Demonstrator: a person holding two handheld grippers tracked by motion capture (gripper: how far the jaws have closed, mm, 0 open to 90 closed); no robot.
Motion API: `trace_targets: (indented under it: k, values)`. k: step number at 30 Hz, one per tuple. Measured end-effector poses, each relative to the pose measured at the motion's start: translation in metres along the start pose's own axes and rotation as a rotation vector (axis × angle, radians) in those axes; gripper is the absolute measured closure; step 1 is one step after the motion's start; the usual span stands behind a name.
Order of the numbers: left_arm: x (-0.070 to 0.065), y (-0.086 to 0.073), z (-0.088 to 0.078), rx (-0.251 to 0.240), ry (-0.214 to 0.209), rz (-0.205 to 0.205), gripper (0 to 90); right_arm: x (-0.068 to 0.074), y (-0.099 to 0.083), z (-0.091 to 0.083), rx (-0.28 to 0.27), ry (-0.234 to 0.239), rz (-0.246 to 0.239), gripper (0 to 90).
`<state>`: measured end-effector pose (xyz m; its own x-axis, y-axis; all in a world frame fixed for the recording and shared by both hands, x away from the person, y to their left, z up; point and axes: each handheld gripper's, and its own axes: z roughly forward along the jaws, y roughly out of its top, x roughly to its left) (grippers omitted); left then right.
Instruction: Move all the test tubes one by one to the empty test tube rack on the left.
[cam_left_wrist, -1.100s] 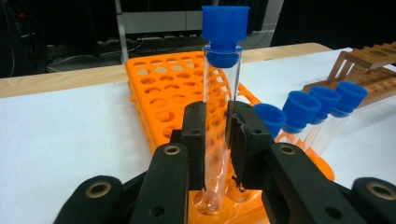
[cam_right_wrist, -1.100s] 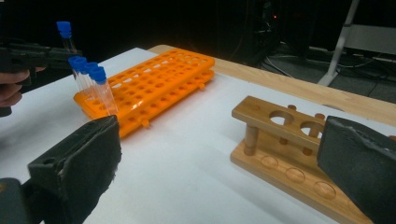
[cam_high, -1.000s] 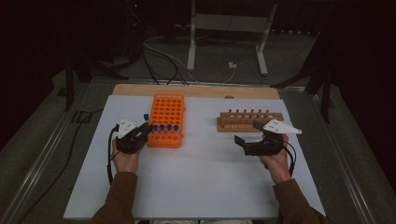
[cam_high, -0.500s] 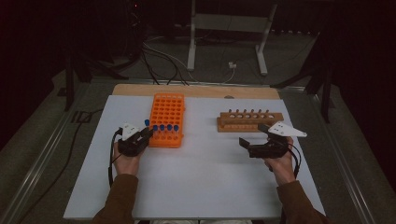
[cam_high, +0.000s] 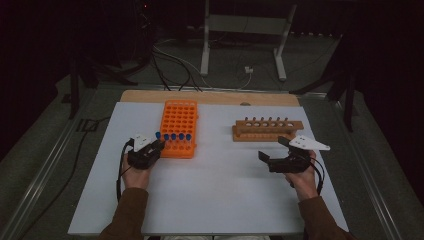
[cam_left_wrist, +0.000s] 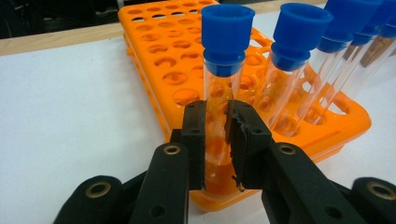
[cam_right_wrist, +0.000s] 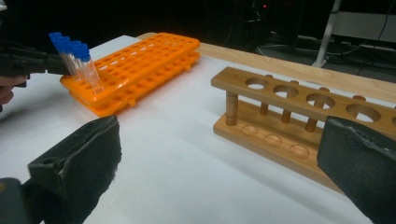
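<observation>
Your big white table (cam_high: 215, 200) holds two racks. The orange rack (cam_high: 179, 125) sits on the left half & the wooden rack (cam_high: 267, 129) sits on the right half, well apart from each other. The wooden one has a row of round holes on top.

Your left gripper (cam_high: 155, 146) is at the near left corner of the orange rack, right up against it. Your right gripper (cam_high: 272, 150) hovers over bare table, just in front of the wooden rack, not touching it.

A row of clear tubes with blue caps (cam_high: 174, 136) stands along the near edge of the orange rack. In the left gripper view you see the end tube (cam_left_wrist: 223, 84) right in the middle, standing up in its hole w/ its blue cap on top.

Your left gripper (cam_left_wrist: 217, 140) is pinching that end tube. The two black pads press on the clear glass from both sides, low down, under the cap (the cap itself is free, well above the pads). The next tube (cam_left_wrist: 292, 60) stands just beside it, untouched.

Your right gripper (cam_right_wrist: 219, 154) is spread wide, nothing between its pads. In its view the wooden rack (cam_right_wrist: 299, 116) lies just ahead, and the orange rack (cam_right_wrist: 140, 65) lies farther off to the left.
</observation>
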<state>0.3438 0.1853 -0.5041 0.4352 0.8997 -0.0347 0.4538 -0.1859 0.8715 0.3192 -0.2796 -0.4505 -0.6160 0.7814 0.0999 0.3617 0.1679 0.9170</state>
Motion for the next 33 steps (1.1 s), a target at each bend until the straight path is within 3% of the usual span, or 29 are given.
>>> trace_targets:
  k: [5, 11, 14, 17, 24, 27, 33]
  values:
    - [-0.004, -0.001, -0.001, 0.004, 0.007, 0.023, 77.8, -0.001, -0.003, -0.002, 0.0, -0.004, 0.012, 0.0]
    - [-0.002, 0.0, -0.002, 0.003, -0.001, -0.017, 75.2, -0.002, -0.006, -0.004, 0.002, -0.009, 0.018, 0.0]
    - [0.002, -0.001, -0.004, 0.012, -0.003, -0.049, 62.6, -0.002, -0.007, -0.005, 0.001, -0.009, 0.02, 0.0]
    - [0.004, -0.003, -0.01, 0.014, -0.014, -0.053, 53.8, -0.002, -0.007, -0.006, -0.003, -0.007, 0.023, 0.0]
    - [0.009, 0.0, -0.038, -0.067, -0.052, -0.088, 41.5, -0.001, -0.011, -0.011, -0.015, -0.004, 0.028, 0.0]
    - [0.008, 0.004, -0.055, -0.114, -0.066, -0.081, 33.7, -0.002, -0.013, -0.013, -0.02, -0.005, 0.032, 0.0]
    - [0.004, 0.005, -0.089, -0.191, -0.039, -0.055, 16.5, -0.001, -0.019, -0.016, -0.036, -0.011, 0.039, 0.0]
